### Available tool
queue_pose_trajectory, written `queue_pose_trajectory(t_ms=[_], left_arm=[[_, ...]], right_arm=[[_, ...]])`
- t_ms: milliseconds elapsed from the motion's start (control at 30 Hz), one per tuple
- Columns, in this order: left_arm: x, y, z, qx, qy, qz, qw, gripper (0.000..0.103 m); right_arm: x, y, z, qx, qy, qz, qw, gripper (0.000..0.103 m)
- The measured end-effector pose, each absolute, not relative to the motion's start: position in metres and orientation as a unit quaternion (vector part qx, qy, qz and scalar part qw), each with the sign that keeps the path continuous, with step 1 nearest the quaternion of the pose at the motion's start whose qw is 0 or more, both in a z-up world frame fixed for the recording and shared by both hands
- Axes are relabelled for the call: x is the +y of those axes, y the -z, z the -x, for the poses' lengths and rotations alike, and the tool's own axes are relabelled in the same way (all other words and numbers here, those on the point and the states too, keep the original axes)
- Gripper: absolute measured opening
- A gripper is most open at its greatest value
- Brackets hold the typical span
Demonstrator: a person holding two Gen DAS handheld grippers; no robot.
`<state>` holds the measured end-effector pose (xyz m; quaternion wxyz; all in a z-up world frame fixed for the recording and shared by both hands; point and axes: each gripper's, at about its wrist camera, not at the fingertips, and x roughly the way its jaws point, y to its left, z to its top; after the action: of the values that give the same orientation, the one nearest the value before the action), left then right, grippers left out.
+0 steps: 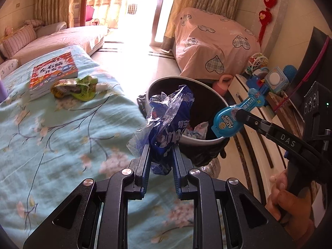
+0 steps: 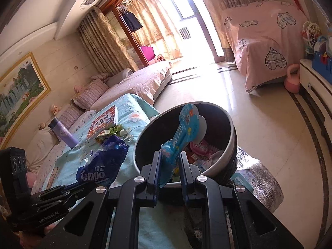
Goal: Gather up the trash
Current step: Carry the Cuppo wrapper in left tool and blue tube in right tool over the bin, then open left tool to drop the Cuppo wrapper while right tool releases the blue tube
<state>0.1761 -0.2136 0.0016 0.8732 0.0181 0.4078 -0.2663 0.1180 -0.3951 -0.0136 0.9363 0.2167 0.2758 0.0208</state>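
My left gripper [image 1: 160, 151] is shut on a crumpled blue tissue wrapper [image 1: 168, 122], held beside the near rim of the trash bin [image 1: 172, 81]. My right gripper [image 2: 169, 155] is shut on a flat light-blue snack wrapper [image 2: 184, 130], which hangs over the trash bin [image 2: 230, 124]. In the left wrist view the light-blue snack wrapper [image 1: 232, 118] sits at the bin's right rim. The blue tissue wrapper [image 2: 103, 166] shows left of the bin in the right wrist view. The bin holds several pieces of trash. A green and yellow wrapper [image 1: 76, 87] lies on the table.
A colourful book [image 1: 51, 70] and a purple bottle [image 2: 62, 132] sit on the floral blue tablecloth [image 1: 62, 134]. A low white cabinet [image 1: 244, 95] with toys stands right of the bin. A pink kettlebell [image 2: 292, 78], a covered piece of furniture [image 2: 261, 47] and a sofa [image 2: 134, 83] lie beyond.
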Motion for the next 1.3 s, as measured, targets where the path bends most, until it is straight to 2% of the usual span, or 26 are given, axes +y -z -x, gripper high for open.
queue_pose_trajectory(t_ms=[600, 1300], left_arm=[[-0.264, -0.006, -0.21, 0.406, 0.274, -0.057, 0.87, 0.018], [-0.28, 0.004, -0.233, 0.428, 0.267, -0.072, 0.86, 0.018]], right_arm=[[-0.414, 0.016, -0.146, 0.294, -0.006, -0.19, 0.937, 0.017], [-0.416, 0.022, -0.176, 0.326, 0.005, -0.162, 0.931, 0.017]])
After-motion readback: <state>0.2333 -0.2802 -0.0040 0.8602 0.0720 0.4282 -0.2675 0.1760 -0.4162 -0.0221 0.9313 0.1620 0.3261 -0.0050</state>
